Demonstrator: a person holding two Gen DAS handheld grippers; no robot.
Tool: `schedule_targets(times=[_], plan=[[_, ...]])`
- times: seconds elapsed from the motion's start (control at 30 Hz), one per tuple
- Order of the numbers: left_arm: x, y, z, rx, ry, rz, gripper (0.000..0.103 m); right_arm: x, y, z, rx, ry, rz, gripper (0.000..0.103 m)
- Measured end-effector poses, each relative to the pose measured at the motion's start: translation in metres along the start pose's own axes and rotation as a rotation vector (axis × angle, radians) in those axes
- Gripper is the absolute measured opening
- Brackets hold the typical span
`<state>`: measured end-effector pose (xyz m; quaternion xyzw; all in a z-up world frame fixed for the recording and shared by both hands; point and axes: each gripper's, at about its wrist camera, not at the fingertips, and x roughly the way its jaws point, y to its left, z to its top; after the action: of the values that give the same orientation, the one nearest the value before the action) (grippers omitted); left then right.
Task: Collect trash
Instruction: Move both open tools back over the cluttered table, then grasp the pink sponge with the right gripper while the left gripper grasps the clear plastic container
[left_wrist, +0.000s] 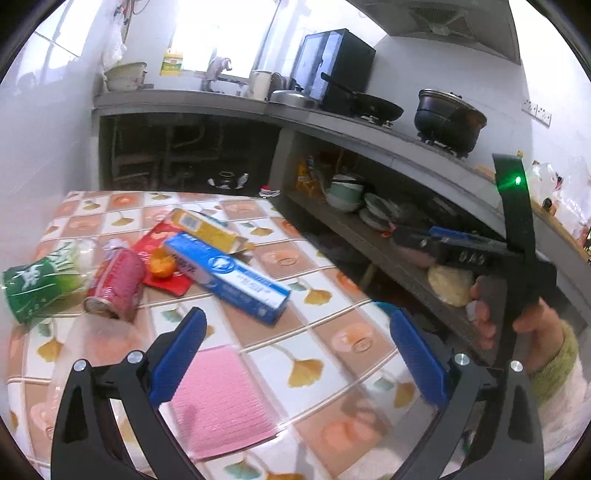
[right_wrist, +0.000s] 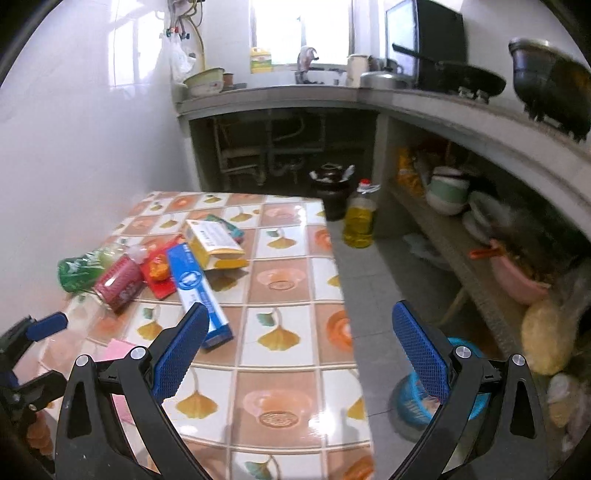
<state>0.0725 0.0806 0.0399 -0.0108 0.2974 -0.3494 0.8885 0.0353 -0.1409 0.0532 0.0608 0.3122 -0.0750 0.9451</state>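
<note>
The left gripper (left_wrist: 295, 354) hangs over the tiled-pattern table (left_wrist: 332, 325) with its blue-padded fingers spread wide and nothing between them, a pink ribbed cloth (left_wrist: 221, 402) lying below. The right gripper (right_wrist: 301, 350) is likewise spread wide and empty above the table's near edge. The trash sits clustered toward the far left of the table: a long blue toothpaste box (left_wrist: 229, 277), a yellow carton (left_wrist: 210, 230), a red flat packet (left_wrist: 162, 258), a piece of orange peel (left_wrist: 162, 264), a crumpled red can (left_wrist: 118, 284) and a green plastic wrapper (left_wrist: 37, 284). A blue mesh basket (right_wrist: 417, 402) stands on the floor beside the table.
</note>
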Motion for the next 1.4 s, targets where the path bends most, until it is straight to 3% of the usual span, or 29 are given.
schedule_targets(times=[0.37, 0.57, 0.73, 0.87, 1.13, 1.4], plan=[[-0.027, 0.025, -0.019, 0.05, -0.016, 0.124, 0.097, 0.019, 0.017, -0.005, 0.014, 0.069, 0.183, 0.095], [-0.032, 0.038, -0.028, 0.052, 0.019, 0.193, 0.097, 0.032, 0.028, -0.014, 0.027, 0.127, 0.277, 0.095], [-0.034, 0.046, -0.035, 0.072, 0.031, 0.28, 0.097, 0.051, 0.051, -0.033, 0.051, 0.24, 0.408, 0.095], [-0.036, 0.062, -0.033, 0.041, 0.04, 0.375, 0.097, 0.064, 0.094, -0.053, -0.009, 0.331, 0.477, 0.095], [-0.021, 0.113, -0.033, -0.102, 0.148, 0.456, 0.097, 0.094, 0.162, -0.073, -0.118, 0.428, 0.472, 0.095], [-0.017, 0.125, -0.04, -0.139, 0.166, 0.417, 0.097, 0.111, 0.197, -0.086, -0.235, 0.462, 0.423, 0.095]])
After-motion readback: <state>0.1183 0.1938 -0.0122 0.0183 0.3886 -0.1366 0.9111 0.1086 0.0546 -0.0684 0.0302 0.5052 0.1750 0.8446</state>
